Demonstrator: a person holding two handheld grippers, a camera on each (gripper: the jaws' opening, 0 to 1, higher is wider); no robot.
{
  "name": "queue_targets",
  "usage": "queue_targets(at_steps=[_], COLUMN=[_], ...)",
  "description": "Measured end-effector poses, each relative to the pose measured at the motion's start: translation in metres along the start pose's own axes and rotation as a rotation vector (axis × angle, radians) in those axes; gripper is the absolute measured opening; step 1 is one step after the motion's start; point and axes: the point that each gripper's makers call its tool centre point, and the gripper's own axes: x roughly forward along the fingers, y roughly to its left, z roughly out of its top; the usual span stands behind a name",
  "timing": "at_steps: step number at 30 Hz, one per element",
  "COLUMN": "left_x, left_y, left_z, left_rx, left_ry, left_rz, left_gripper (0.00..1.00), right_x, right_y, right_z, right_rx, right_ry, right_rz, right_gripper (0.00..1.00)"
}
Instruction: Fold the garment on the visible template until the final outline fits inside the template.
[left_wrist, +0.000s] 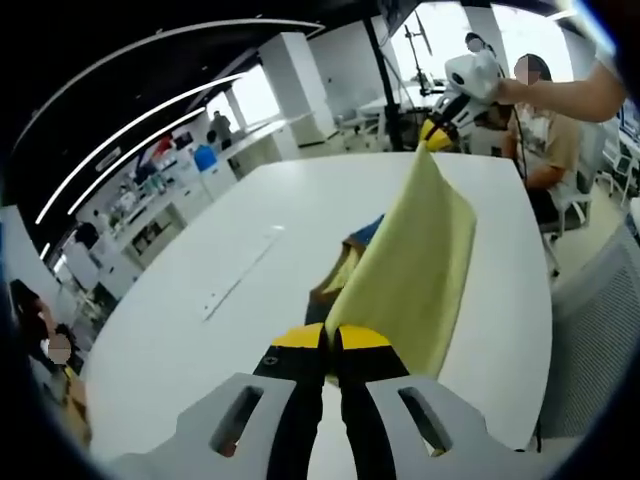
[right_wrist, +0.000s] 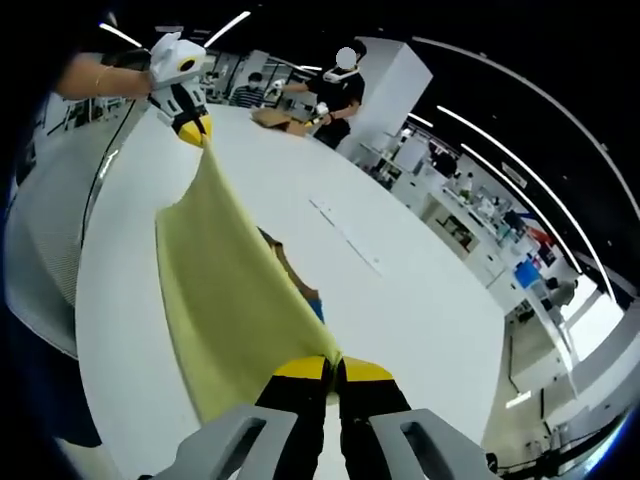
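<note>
Garment (left_wrist: 420, 265) stretched btwn left claw (left_wrist: 331, 338), right claw (right_wrist: 334, 369).

Left gripper view sits low over the white table (left_wrist: 180, 320), looking along its own jaws and up the yellow garment (left_wrist: 420, 270) at the right gripper (left_wrist: 437, 134). Right gripper view looks back down that cloth at the left gripper (right_wrist: 192, 128). They share garment and tabletop.

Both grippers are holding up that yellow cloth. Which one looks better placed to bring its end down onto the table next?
Hard to call, perhaps neither: the left gripper and right gripper each pinch one end of the yellow garment, stretched above the white table.
</note>
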Motion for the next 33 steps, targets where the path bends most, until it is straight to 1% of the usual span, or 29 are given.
queue_targets(at_steps=[6,9,11,13,17,19,21,25,26,29,33], left_x=[0.007,0.012,0.016,0.019,0.025,0.030,0.035,0.046,0.049,0.058,0.071], left_y=[0.015,0.020,0.025,0.031,0.043,0.050,0.053,0.058,0.060,0.062,0.064], left_z=[0.005,0.006,0.004,0.003,0.001,-0.001,-0.002,-0.010,-0.014,-0.022,-0.036], left_rx=[-0.020,-0.020,-0.019,-0.038,-0.066,-0.095,-0.114,-0.138,-0.154,-0.173,-0.199], left_ry=[-0.006,0.002,0.009,0.011,0.004,0.003,0.002,0.019,0.028,0.042,0.069], left_rz=[0.038,0.050,0.056,0.065,0.081,0.090,0.092,0.089,0.086,0.079,0.063], left_gripper=[0.01,0.01,0.01,0.01,0.01,0.01,0.01,0.01,0.01,0.01,0.01], right_x=[0.014,0.021,0.026,0.032,0.042,0.047,0.054,0.068,0.070,0.083,0.095], right_y=[-0.010,-0.015,-0.019,-0.024,-0.030,-0.033,-0.037,-0.038,-0.038,-0.036,-0.035], right_z=[0.002,0.002,0.002,0.003,0.004,0.006,0.006,0.002,0.000,-0.007,-0.013], right_rx=[-0.022,-0.037,-0.028,-0.005,0.001,0.003,-0.001,-0.007,-0.010,-0.005,-0.014], right_ry=[0.024,0.036,0.038,0.033,0.035,0.033,0.043,0.063,0.068,0.090,0.107], right_rz=[-0.035,-0.052,-0.059,-0.068,-0.076,-0.081,-0.090,-0.086,-0.082,-0.064,-0.050], right_gripper=[0.00,0.00,0.00,0.00,0.00,0.00,0.00,0.00,0.00,0.00,0.00])
